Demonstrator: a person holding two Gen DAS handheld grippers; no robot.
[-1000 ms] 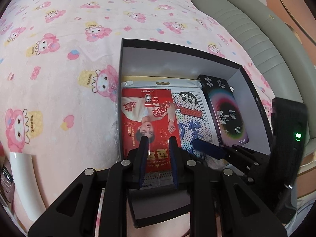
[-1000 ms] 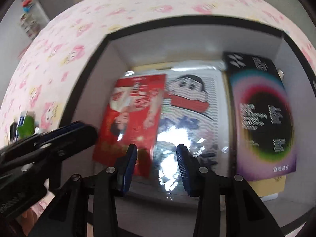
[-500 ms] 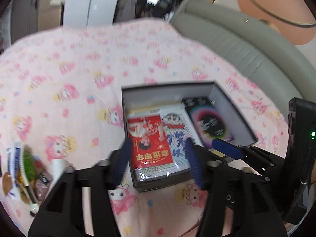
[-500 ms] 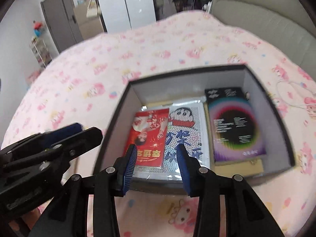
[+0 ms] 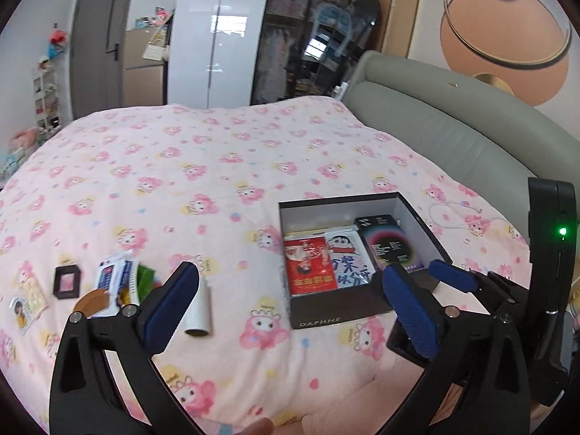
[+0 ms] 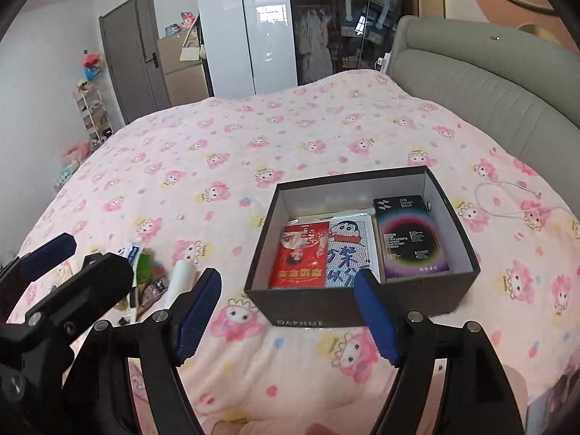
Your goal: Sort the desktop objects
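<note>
A black open box [image 5: 337, 319] [image 6: 311, 311] sits on the pink bedspread. Inside lie a red packet [image 5: 310, 266] [image 6: 301, 257], a cartoon packet [image 5: 348, 261] [image 6: 348, 250] and a dark screen-protector box [image 5: 389, 243] [image 6: 411, 239]. My left gripper [image 5: 290, 304] is open and empty, pulled back in front of the box. My right gripper [image 6: 290, 308] is open and empty, also in front of the box. To the left lie a white tube [image 5: 199, 308] [image 6: 181, 279], a blue-white packet [image 5: 116, 279], a green packet [image 6: 145, 264] and a small black frame [image 5: 67, 281].
A small photo card [image 5: 23, 308] lies at the far left. A white cable [image 6: 507, 199] lies on the bedspread right of the box. A grey padded headboard [image 5: 453, 130] runs along the right. Wardrobe and door stand beyond the bed.
Both grippers have pulled up and back out of the box and opened wide. The red packet now lies free in the box.
</note>
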